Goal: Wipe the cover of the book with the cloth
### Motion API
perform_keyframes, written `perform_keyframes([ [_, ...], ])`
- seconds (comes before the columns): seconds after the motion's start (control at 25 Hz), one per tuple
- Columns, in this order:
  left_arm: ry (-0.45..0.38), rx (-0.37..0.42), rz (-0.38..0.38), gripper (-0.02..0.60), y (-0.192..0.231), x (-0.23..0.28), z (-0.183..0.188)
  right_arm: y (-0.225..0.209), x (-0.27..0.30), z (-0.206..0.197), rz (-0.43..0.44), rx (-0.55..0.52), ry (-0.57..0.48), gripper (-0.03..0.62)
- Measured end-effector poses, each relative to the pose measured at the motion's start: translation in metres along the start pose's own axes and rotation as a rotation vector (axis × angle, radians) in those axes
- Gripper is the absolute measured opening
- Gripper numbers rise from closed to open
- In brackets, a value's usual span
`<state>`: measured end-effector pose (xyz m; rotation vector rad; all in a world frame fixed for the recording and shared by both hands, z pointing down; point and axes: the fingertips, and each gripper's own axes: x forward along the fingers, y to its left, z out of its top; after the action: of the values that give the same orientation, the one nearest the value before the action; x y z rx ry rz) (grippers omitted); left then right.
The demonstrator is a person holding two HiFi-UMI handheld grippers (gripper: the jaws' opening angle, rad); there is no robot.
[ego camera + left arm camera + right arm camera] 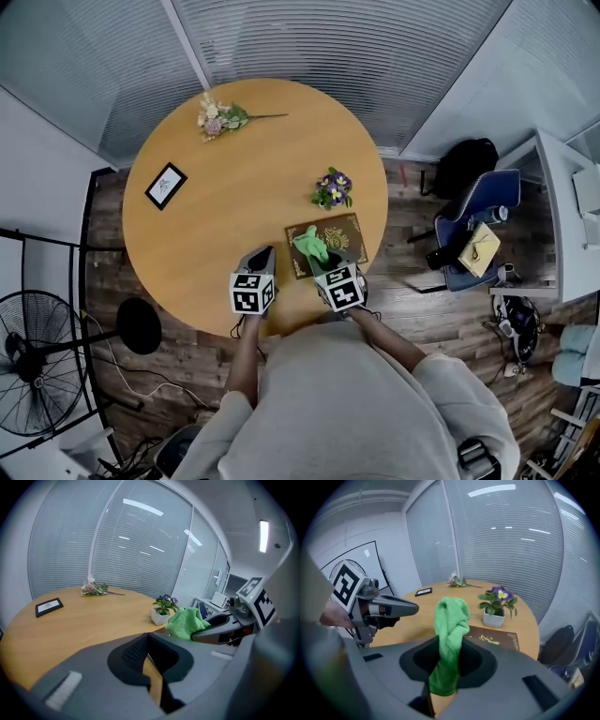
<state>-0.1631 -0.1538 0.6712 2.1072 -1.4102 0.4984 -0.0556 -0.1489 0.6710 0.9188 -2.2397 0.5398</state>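
Observation:
A dark brown book (339, 234) with gold ornament lies on the round wooden table (234, 206) near its front edge. My right gripper (325, 263) hovers over the book's near left part, shut on a green cloth (311, 246) that sticks up out of its jaws. In the right gripper view the cloth (451, 620) rises from between the jaws, with the book (499, 639) flat just beyond it. My left gripper (262, 256) is held beside the book's left edge, its jaws shut and holding nothing. From the left gripper view the cloth (186, 623) shows at the right.
A small white pot of purple flowers (332, 189) stands just behind the book. A dried bouquet (217, 117) lies at the table's far side and a black picture frame (166, 185) at its left. On the floor are a fan (33, 361) at left and a chair (473, 230) at right.

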Motion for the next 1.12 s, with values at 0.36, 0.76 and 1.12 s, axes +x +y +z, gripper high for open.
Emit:
perform_keyframes([
  [0.36,-0.003,-0.029,0.044,0.009,0.016,-0.014,-0.009,0.042,0.025,-0.009,0.093,-0.049,0.056,0.098],
  [0.76,0.007,-0.049,0.065,0.009,0.023,-0.021,-0.017,0.054,0.048,-0.038,0.118,-0.103,0.154,0.098],
  [1.12,0.011,-0.039,0.042,0.009,0.017,-0.01,-0.013,0.052,0.051,-0.039,0.124,-0.098,0.166,0.098],
])
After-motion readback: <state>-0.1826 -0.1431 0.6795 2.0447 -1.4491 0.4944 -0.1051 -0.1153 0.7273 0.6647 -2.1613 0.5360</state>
